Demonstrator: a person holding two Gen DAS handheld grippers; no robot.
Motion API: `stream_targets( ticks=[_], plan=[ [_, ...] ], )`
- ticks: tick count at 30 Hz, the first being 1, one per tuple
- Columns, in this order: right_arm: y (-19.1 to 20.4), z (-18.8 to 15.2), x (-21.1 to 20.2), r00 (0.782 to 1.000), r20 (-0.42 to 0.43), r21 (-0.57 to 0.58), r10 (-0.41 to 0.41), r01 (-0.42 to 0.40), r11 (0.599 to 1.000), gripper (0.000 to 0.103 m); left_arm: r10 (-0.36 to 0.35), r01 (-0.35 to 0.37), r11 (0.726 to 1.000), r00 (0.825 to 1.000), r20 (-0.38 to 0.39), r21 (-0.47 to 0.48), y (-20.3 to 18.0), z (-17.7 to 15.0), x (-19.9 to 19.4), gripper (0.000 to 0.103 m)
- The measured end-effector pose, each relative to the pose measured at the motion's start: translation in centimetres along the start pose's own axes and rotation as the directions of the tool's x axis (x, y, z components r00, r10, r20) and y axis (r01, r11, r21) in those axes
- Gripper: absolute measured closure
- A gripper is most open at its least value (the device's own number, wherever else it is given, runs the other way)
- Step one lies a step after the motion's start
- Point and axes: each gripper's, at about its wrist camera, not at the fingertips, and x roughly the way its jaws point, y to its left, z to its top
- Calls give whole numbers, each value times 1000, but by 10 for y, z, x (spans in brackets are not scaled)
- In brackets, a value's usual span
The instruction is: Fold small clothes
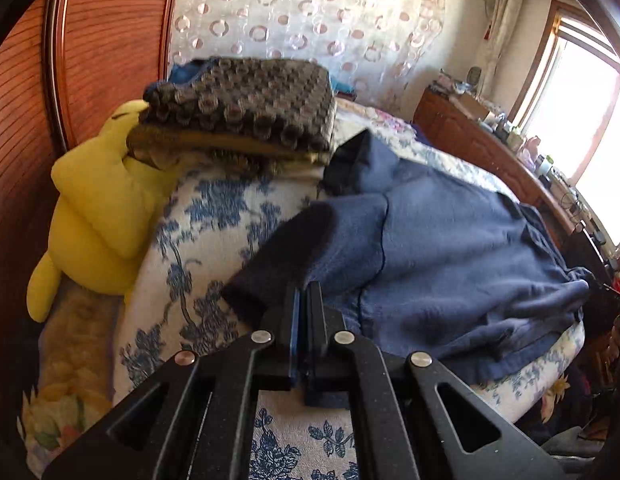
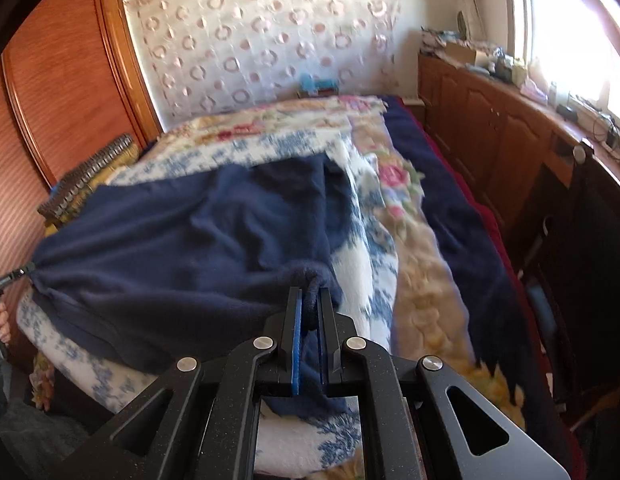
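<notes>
Navy fleece garment held stretched over the bed by both claws.

Yellow plush toy sat at the far left against the wooden wardrobe, beside a folded knobbly grey blanket stacked out of the working space. The left claw had its fingers pressed nearly together, apparently pinching a thin edge of the navy fleece garment near its dark cuff, though the fabric between them was hard to make out. The garment lay spread across the blue-flowered bedspread, probably pulled taut so a fold could be made cleanly. Further right, the right claw stood narrowly apart, clamped on a bunched corner of the same garment, near the bed's edge by the cabinets.
</notes>
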Motion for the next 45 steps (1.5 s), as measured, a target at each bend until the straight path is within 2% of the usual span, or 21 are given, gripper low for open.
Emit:
stream_targets(
  ticks=[5,8,10,11,12,13,18,20,22,25,30,32,33,34,39,43,45],
  plan=[
    [5,5,28,999,-36,-3,5,-5,1000,97,0,0,1000,1000,-23,0,3,-4,5,99],
    [4,6,13,1000,-4,-5,19,-19,1000,97,11,-11,1000,1000,-21,22,2,-4,3,97],
    [8,7,4,999,22,-16,23,-23,1000,97,12,-12,999,1000,-16,33,0,-3,2,79],
    [9,8,1,999,35,-24,27,-26,999,97,7,-7,999,1000,-9,40,-1,-3,0,73],
    [12,8,-2,999,46,-30,28,-26,999,97,2,-2,999,1000,-4,44,-2,-1,-1,62],
    [15,7,-4,998,57,-38,28,-26,999,97,-6,6,999,1000,2,48,-3,0,-2,59],
    [26,4,-10,994,106,-90,10,0,996,88,-2,0,998,1000,25,65,-8,7,-7,58],
    [32,4,-8,993,121,-109,-3,17,994,64,10,-12,998,1000,28,67,-7,12,-6,58],
    [36,0,-3,992,127,-116,12,3,993,56,12,-14,998,1000,22,65,-5,16,-1,58],
    [43,-3,6,993,115,-120,31,-17,993,56,19,-20,998,1000,20,65,-7,21,6,58],
    [51,-4,15,991,113,-101,71,-60,993,56,-15,17,995,1000,-16,93,-18,27,22,60],
    [54,-2,21,990,109,-99,91,-80,992,56,-20,23,992,1000,-23,120,-24,28,25,75],
    [57,-1,25,989,105,-99,102,-92,991,56,-20,24,991,999,-32,130,-28,30,28,91],
    [59,0,29,989,101,-100,111,-101,990,56,-26,31,990,999,-36,135,-31,32,29,98],
    [76,4,48,986,81,-111,143,-134,985,56,-101,100,979,995,-3,175,-63,50,15,99],
    [89,8,65,983,59,-119,172,-164,979,56,-198,191,963,980,14,192,-92,68,1,99],
    [95,10,72,982,51,-129,182,-174,976,56,-257,249,950,966,17,187,-105,78,-5,99]
  ],
)
